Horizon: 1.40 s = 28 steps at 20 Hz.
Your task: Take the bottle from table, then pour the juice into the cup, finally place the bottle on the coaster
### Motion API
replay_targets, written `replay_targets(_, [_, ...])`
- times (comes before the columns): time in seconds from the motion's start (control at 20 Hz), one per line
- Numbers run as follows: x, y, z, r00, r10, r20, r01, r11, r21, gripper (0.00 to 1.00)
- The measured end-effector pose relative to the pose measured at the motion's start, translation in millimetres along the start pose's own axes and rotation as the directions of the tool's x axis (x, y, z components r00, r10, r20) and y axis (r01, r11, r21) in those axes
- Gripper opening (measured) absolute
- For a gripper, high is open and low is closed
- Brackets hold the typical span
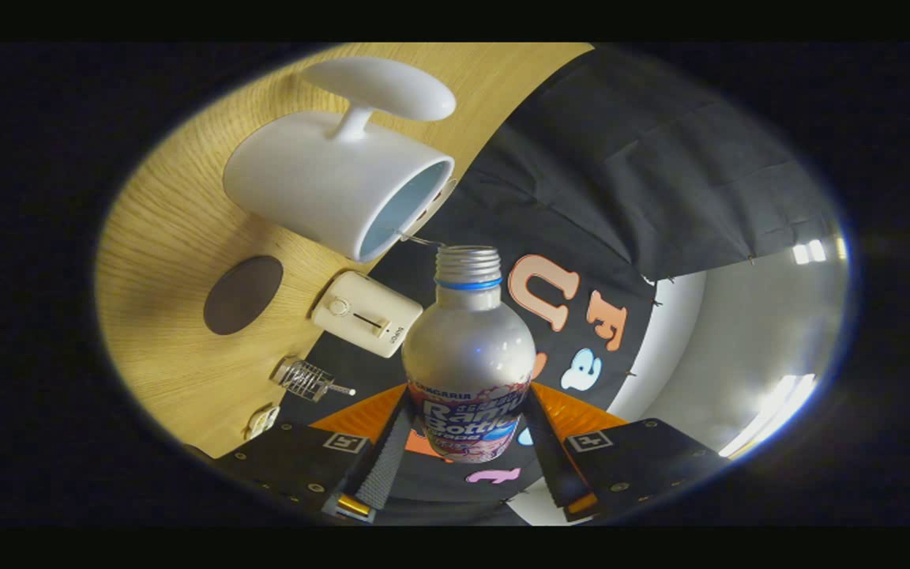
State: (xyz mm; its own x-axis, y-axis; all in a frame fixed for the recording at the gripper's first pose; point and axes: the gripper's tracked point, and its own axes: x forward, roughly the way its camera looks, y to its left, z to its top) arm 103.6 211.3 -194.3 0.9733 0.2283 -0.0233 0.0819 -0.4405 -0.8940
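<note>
Your gripper (467, 442) clamps the bottle (468, 363) at its label, both fingers pressing | rolled over so its open neck nears the cup (336, 186) rim | stream likely, hard to confirm | coaster (243, 294) waits beside the cup

bottle (468, 356) silver, blue neck ring | mug (329, 186) white, pale-blue inside | coaster (242, 294) dark brown | toaster (366, 314) cream | surface (163, 237) light woodgrain

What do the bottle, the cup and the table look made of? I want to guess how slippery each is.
Bottle, held between the gripper fingers: probably metal, with a matt silver sheen, threaded neck and printed label.
Cup: likely glazed ceramic, smooth white with soft highlights, pale blue inside.
Table: wood or wood-look laminate; light grain lines show.
</note>
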Motion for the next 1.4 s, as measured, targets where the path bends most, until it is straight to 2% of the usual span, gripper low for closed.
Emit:
replay_targets(0.2, [-3.3, 18.4, 5.5, 0.998, 0.058, -0.013, -0.056, 0.99, 0.126, 0.76])
replay_targets(0.35, [-7.2, 26.0, 7.9, 0.992, 0.121, -0.03, -0.109, 0.959, 0.263, 0.76])
replay_targets(0.5, [-7.6, 26.9, 8.4, 0.984, 0.173, -0.044, -0.14, 0.899, 0.416, 0.76])
replay_targets(0.65, [-7.8, 22.3, -8.4, 0.983, 0.166, -0.081, -0.093, 0.823, 0.56, 0.77])
replay_targets(0.8, [-8.0, 25.9, -29.9, 0.969, 0.215, -0.117, -0.065, 0.688, 0.723, 0.77])
replay_targets(0.95, [-7.2, 32.4, -47.9, 0.955, 0.272, -0.122, -0.035, 0.51, 0.86, 0.77])
replay_targets(1.05, [-4.8, 34.4, -57.6, 0.954, 0.279, -0.109, -0.008, 0.389, 0.921, 0.77])
replay_targets(1.15, [-2.5, 34.8, -63.7, 0.956, 0.278, -0.094, 0.024, 0.244, 0.97, 0.78])
replay_targets(1.2, [-2.0, 36.0, -67.0, 0.955, 0.282, -0.09, 0.038, 0.185, 0.982, 0.77])
replay_targets(1.4, [8.5, 45.7, -67.5, 0.95, 0.311, -0.034, 0.039, -0.012, 0.999, 0.77])
